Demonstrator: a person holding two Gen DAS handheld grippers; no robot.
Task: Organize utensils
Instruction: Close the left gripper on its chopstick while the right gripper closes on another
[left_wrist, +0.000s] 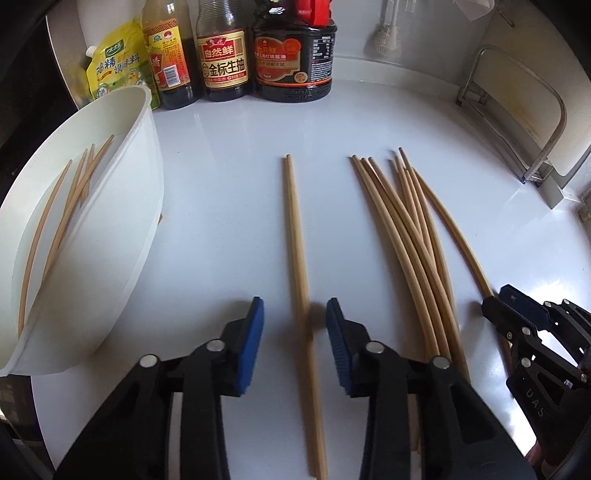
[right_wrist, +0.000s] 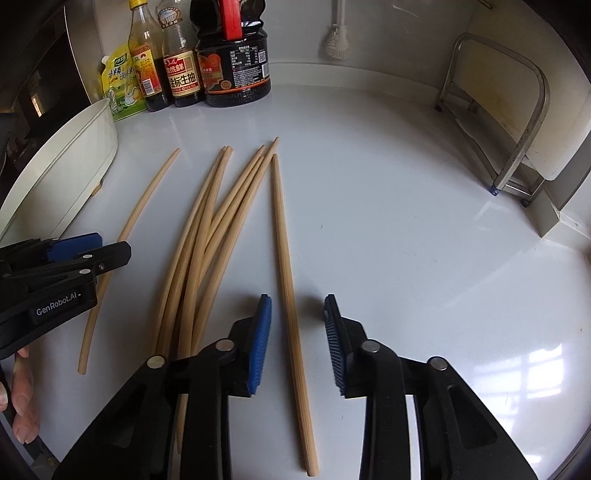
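Several wooden chopsticks lie on the white counter. In the left wrist view one lone chopstick (left_wrist: 297, 258) runs between the open jaws of my left gripper (left_wrist: 295, 332), untouched. A bundle of chopsticks (left_wrist: 413, 240) lies to its right. A white tub (left_wrist: 140, 192) at the left holds several chopsticks (left_wrist: 74, 192). In the right wrist view my right gripper (right_wrist: 297, 339) is open astride the rightmost chopstick (right_wrist: 286, 258), with the bundle (right_wrist: 207, 251) and the lone chopstick (right_wrist: 122, 240) to its left. The left gripper (right_wrist: 88, 247) shows at the left edge, the right gripper (left_wrist: 517, 306) at the left view's right edge.
Sauce bottles (left_wrist: 221, 59) and a yellow seasoning pouch (left_wrist: 118, 62) stand along the back wall. A metal rack (right_wrist: 517, 122) with a cutting board stands at the right. A brush (right_wrist: 338, 37) hangs on the wall. The tub (right_wrist: 74, 162) sits left of the chopsticks.
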